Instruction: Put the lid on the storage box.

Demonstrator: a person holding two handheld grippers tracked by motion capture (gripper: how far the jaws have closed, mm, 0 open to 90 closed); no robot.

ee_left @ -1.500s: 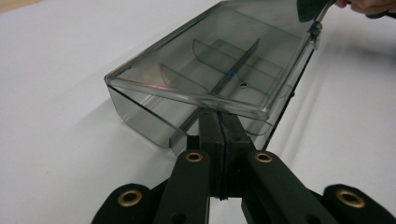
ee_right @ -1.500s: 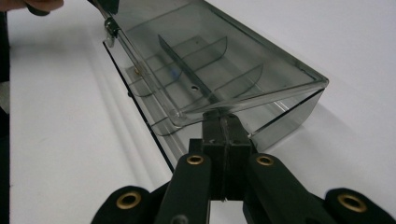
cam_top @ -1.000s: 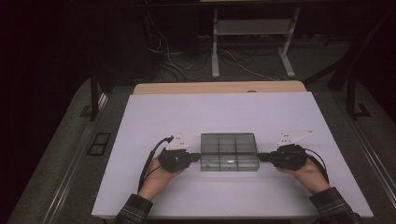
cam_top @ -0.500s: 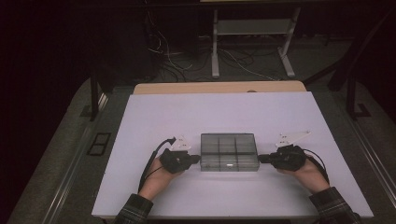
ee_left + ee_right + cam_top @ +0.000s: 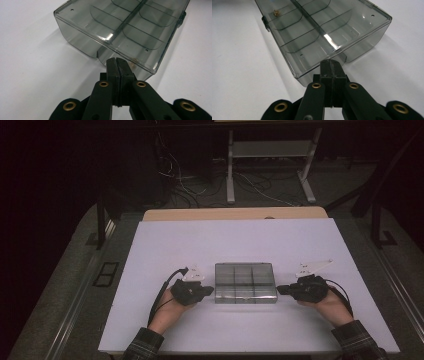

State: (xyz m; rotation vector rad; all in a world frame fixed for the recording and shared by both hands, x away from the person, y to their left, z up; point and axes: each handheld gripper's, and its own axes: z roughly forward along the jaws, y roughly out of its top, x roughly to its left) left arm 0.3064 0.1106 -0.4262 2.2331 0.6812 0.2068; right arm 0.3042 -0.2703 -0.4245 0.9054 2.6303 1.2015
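On the near half of the white surface [image 5: 165, 245], roughly midway between its left and right edges, sits a smoky clear plastic organiser box [image 5: 245, 283], lid down, its inside split by dividers into small compartments. From the right tongs' camera a small brass-coloured piece [image 5: 276, 12] shows in one far compartment (too small to say what it is), and a dark latch [image 5: 265, 22] sits on the long side at the left of that view.

Just left of the box, the left tongs [image 5: 210, 290] point at its left end wall. In their own camera the two black jaws are pressed flat together with no gap and nothing between them, tips at the foot of the box's near wall; whether they actually touch the plastic I cannot tell. Right of the box, the right tongs [image 5: 280, 290] point at its right end, a little short of it in the high view. Their jaws are likewise pressed together with nothing held, tips just before the box's near corner.

A hand grips each tool, plaid sleeves [image 5: 142, 345] coming in from the near edge. Beyond the far edge of the surface lie a strip of wooden tabletop [image 5: 230, 213], then a dark floor with cables [image 5: 200, 185] and a pale metal stand [image 5: 272, 155].
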